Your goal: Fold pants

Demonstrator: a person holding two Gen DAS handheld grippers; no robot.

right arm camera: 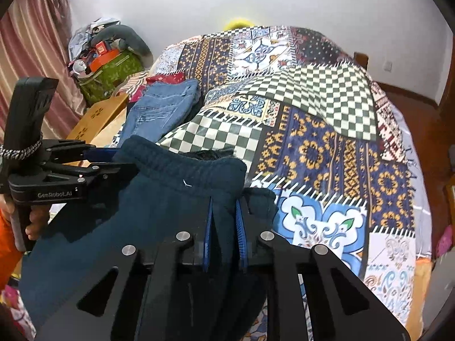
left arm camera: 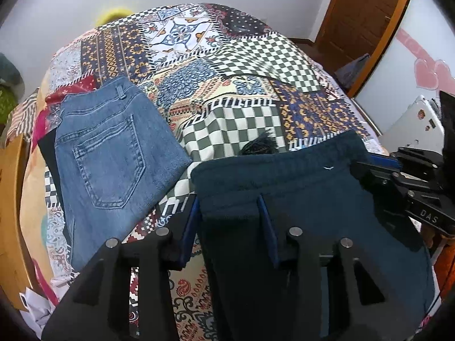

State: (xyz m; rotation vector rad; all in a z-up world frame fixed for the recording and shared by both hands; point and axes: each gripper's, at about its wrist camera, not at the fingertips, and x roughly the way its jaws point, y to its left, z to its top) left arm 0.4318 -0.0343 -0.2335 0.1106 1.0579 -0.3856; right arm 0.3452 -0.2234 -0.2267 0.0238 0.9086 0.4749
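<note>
Both grippers [left arm camera: 230,207] [right arm camera: 224,213] seemingly on navy pants [left arm camera: 298,187]

Legs of the dark teal pants [left arm camera: 298,199] cut off below, folded jeans [left arm camera: 113,159] partly over something black.

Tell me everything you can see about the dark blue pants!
The dark blue pants look soft and fleecy, like sweatpants, with a gathered elastic waistband and a tiny white mark just below it. They lie on the patterned patchwork bedspread, waistband toward the far side, legs running toward the cameras. The right gripper is pinching a fold of cloth near one waist corner. The left gripper straddles the other waist edge, the cloth between its fingers. Blue jeans lie beside them, apart.
</note>
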